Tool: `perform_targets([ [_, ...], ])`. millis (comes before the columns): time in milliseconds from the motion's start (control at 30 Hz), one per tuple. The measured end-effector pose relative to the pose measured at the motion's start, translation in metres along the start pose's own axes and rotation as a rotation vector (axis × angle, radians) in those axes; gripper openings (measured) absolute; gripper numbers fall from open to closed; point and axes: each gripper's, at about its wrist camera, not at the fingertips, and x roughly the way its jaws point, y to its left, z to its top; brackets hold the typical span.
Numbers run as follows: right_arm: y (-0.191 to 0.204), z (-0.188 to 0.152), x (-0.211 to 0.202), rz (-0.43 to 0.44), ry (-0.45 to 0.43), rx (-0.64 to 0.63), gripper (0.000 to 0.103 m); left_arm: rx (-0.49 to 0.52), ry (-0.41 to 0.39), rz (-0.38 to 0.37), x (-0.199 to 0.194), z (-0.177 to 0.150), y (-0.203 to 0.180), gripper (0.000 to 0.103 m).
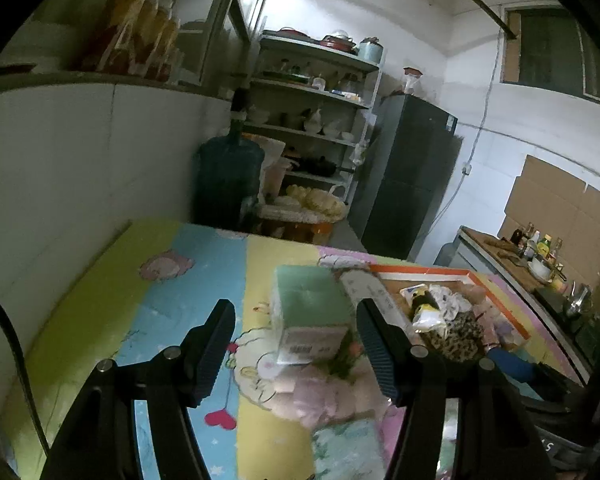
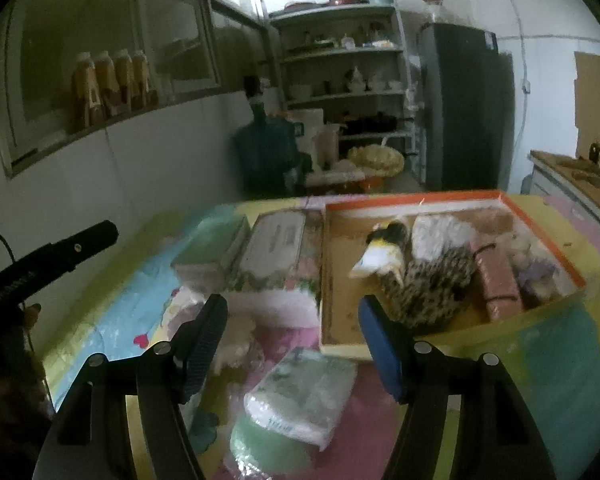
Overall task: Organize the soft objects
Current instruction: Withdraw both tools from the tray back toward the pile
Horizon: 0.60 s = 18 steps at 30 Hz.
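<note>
The left gripper [image 1: 296, 352] is pointing at a green pack [image 1: 310, 312] that is lying in the middle of the frame on the colourful table [image 1: 100, 300]. Its fingers [image 1: 216, 352] are spread wide and are holding nothing; the pack is showing between them but is farther away, not touched. A pink soft thing [image 1: 320, 396] is lying just below the pack, blurred.

The right gripper [image 2: 292, 348] is also standing open and empty. In its view a pale green packet [image 2: 304, 396] is lying at the lower centre, between the fingers [image 2: 380, 352] but below them. I judge this is the next thing to pick.

The box [image 2: 452, 198] with the orange rim is sitting at the right of this frame. A leopard cloth [image 2: 432, 284], a pink bundle [image 2: 500, 284] and a white cloth [image 2: 440, 232] are already lying inside, so the box seems to be the collecting place. A floral pack [image 2: 276, 252] and the green pack are resting just left of the box, still outside, probably waiting for their turn.
</note>
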Motion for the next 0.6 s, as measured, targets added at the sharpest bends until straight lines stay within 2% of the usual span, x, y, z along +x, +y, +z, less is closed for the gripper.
perform_targets([
  [300, 0.0, -0.026, 0.014, -0.02, 0.078, 0.041, 0.07, -0.029, 0.02, -0.028, -0.007, -0.02, 0.013, 0.063],
  [600, -0.004, -0.039, 0.019, -0.028, 0.112, 0.08, 0.07, -0.019, 0.07, -0.083, -0.008, -0.048, 0.006, 0.063],
])
